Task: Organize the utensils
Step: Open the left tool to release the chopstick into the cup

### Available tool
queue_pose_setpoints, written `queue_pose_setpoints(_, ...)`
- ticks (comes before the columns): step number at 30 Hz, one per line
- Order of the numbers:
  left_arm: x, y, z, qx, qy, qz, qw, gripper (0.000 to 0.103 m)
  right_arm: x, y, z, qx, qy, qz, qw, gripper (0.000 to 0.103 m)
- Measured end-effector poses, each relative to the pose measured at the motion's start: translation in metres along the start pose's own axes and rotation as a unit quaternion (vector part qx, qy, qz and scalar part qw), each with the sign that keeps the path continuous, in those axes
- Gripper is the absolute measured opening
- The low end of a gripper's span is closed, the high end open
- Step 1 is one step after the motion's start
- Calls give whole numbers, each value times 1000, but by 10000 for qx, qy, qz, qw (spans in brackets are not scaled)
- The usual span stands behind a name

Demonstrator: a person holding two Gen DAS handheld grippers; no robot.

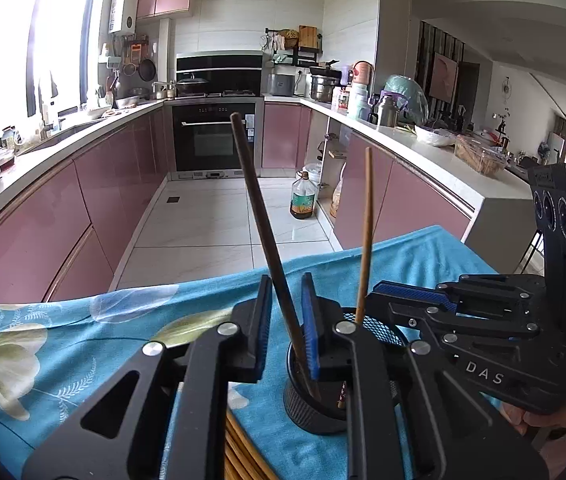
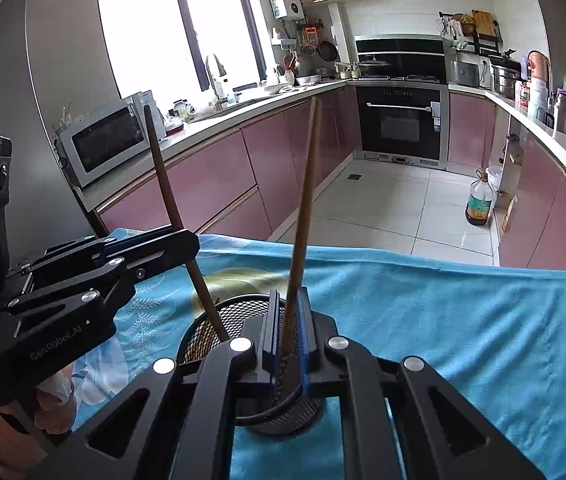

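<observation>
- Left gripper (image 1: 286, 320), seen from its own camera, has jaws spread around the dark chopstick (image 1: 261, 220), which leans in the mesh cup (image 1: 315, 404) on the blue-clothed worktop (image 1: 83, 344). A bump could tip the cup.
- Right gripper (image 2: 288, 334) reaches in level, jaws pinching the light chopstick (image 2: 303, 208) over the cup; a tug might drag it over.

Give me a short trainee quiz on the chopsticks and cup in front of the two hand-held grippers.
1. True or false: the dark chopstick and the light chopstick both stand in the black mesh cup.
2. Which chopstick sits between the fingers of the left hand-held gripper? A dark, B light.
3. Fill in: the cup stands on a ___ floral cloth.
Key: 1 true; 2 A; 3 blue.
</observation>
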State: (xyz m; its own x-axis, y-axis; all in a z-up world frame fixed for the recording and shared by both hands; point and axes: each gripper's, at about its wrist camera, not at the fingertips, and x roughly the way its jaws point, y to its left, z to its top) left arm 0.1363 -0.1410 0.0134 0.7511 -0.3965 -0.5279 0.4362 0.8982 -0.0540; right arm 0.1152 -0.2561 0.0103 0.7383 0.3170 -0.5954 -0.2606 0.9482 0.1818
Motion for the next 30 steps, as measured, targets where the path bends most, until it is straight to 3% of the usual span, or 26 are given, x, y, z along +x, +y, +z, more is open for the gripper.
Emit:
queue_pose_setpoints(5, -10, 2, -6, -15, -113, 171, 9998, 35, -5, 0, -1, 46, -118, -19, 9999, 16)
queue_pose_setpoints(7, -18, 5, -9, -37, -210, 277, 9994, 49, -13, 3, -3, 20, -227, -9, 9997, 23)
queue_pose_setpoints(10, -36, 15, -13, -74, -372, 394, 9985, 57, -28, 11, -7, -87, -427, 65, 9990, 28)
queue_pose_setpoints(16, -71, 36, -35, -156, -463, 627, 9968, 66, -60, 39, -23, -433, -687, 529, 9953, 40)
queue_pose_setpoints(21, -82, 56, -66, -137, -127, 767, 9969, 67, -55, 59, -48, -651, -336, 848, 9937, 40)
queue_pose_setpoints(30, -66, 63, -130, -179, 783, 717, 9942, 67, -1, 72, -91, -423, 660, 933, 9925, 40)
